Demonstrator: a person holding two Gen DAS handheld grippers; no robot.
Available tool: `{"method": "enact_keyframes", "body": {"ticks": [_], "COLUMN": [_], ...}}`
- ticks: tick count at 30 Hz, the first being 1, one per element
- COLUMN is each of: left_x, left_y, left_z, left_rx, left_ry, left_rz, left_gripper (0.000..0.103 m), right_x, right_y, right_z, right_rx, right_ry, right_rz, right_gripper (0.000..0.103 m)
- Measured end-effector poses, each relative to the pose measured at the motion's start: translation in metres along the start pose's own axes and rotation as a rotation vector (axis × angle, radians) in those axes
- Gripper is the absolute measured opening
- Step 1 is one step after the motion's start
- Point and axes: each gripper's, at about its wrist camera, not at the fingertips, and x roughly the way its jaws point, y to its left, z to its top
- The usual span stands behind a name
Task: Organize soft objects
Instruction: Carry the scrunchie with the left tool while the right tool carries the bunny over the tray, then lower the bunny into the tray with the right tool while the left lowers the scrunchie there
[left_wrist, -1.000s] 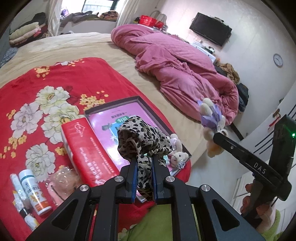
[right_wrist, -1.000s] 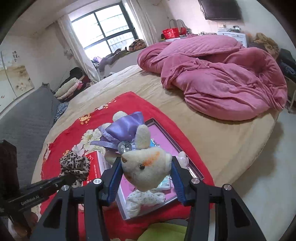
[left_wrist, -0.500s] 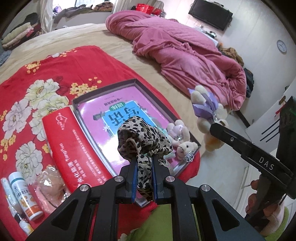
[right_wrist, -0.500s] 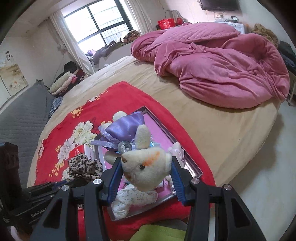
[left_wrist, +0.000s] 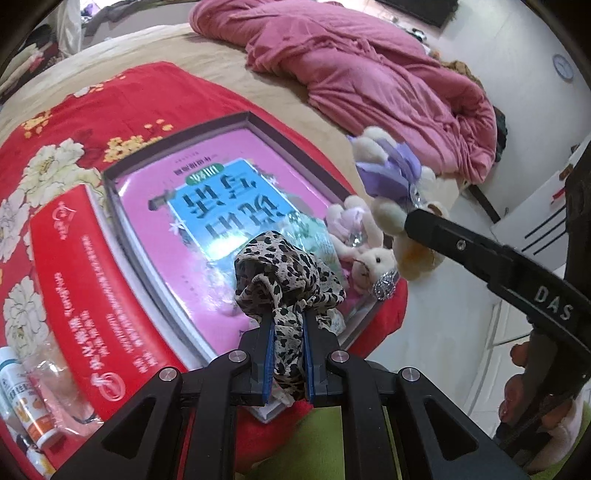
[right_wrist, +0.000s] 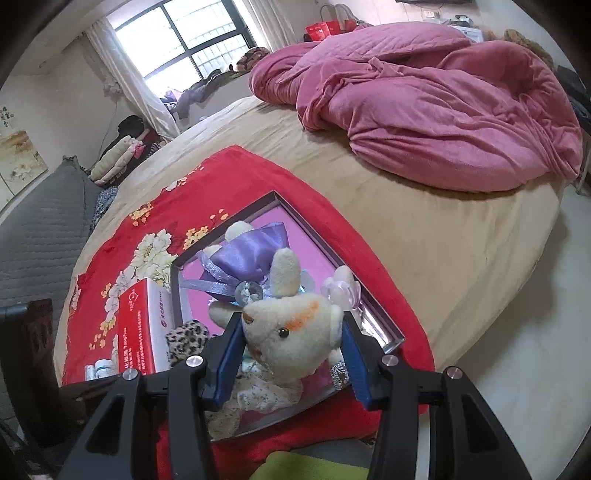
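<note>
Left gripper (left_wrist: 289, 328) pinches a leopard-print fabric scrunchie (left_wrist: 286, 275) between pads pressed nearly together, holding it above the near end of the open box tray (left_wrist: 247, 117), which lies on the red floral blanket (left_wrist: 110, 96). To place it well, lower the scrunchie until it rests on the tray's pink liner, beside the small plush bunny (left_wrist: 369, 254) already lying there, then part the pads; releasing from height risks a bounce over the low rim. Right gripper (right_wrist: 291, 343) clamps the head of a cream plush rabbit (right_wrist: 291, 332) with a purple satin bow (right_wrist: 251, 254), its body hanging over the same tray. Judged from the shared position, both items are bound for the tray; set them in separate spots so that the two tools do not collide. The scrunchie is ruffled, light and limp; the rabbit is soft, with an orange cheek patch and a clear gem at the bow.
</note>
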Motion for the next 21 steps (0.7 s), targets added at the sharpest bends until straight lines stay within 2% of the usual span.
{"method": "enact_keyframes", "body": {"ticks": [15,21], "left_x": [0.029,0.029], "left_y": [0.009,0.008], "left_z": [-0.004,-0.004], "left_rx": [-0.012,-0.004], "left_ry": [0.052,0.049], "left_rz": [0.038,0.04], "left_gripper": [0.014,0.015], "right_x": [0.036,0.05], "right_y": [0.007,0.009], "right_z": [0.001,0.0], "right_rx": [-0.044,-0.048], "right_ry": [0.056,0.087], "right_rz": [-0.016,-0.028], "right_gripper": [0.05,0.05]}}
